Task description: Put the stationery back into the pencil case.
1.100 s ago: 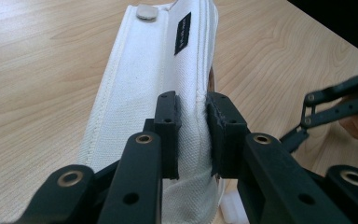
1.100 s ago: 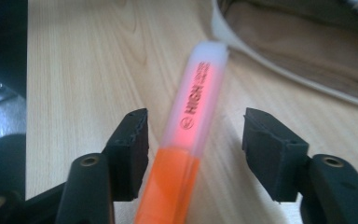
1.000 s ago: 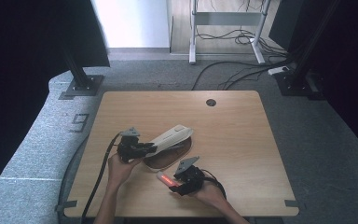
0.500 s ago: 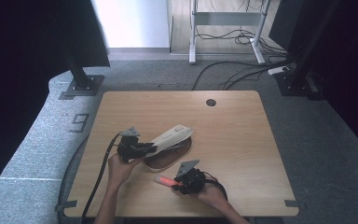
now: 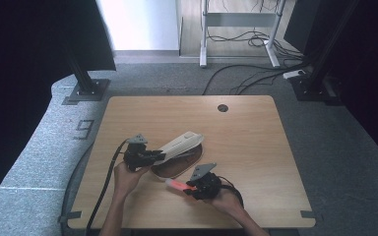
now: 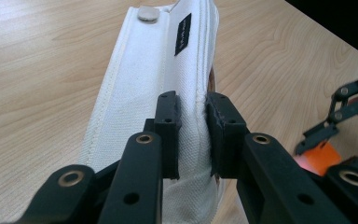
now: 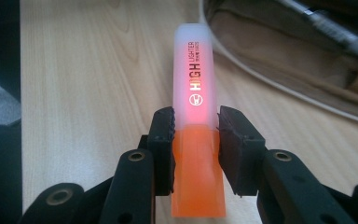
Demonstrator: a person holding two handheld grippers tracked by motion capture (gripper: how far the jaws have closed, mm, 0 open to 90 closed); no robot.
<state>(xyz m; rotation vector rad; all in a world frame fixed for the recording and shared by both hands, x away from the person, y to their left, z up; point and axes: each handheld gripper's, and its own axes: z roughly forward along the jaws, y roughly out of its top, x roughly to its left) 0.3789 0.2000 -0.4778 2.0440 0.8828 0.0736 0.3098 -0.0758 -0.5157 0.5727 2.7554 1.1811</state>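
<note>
Left claw [image 6: 191, 135] clamped on the raised flap of the white pouch [image 6: 144, 93], near the front-left of the surface [image 5: 256, 132]. Right claw [image 7: 196, 140] clamped on the orange highlighter [image 7: 193, 102], just in front of the pouch's open mouth. Wide bare room behind and to the right; front edge close.

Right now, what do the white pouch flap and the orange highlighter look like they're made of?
White pouch flap: looks like woven canvas, matte, with visible weave, stitched edges and a metal-looking snap.
Orange highlighter: seems plastic, smooth; a frosted translucent cap over an opaque orange body, with printed lettering.
Table: wood-grain surface, possibly laminate.
</note>
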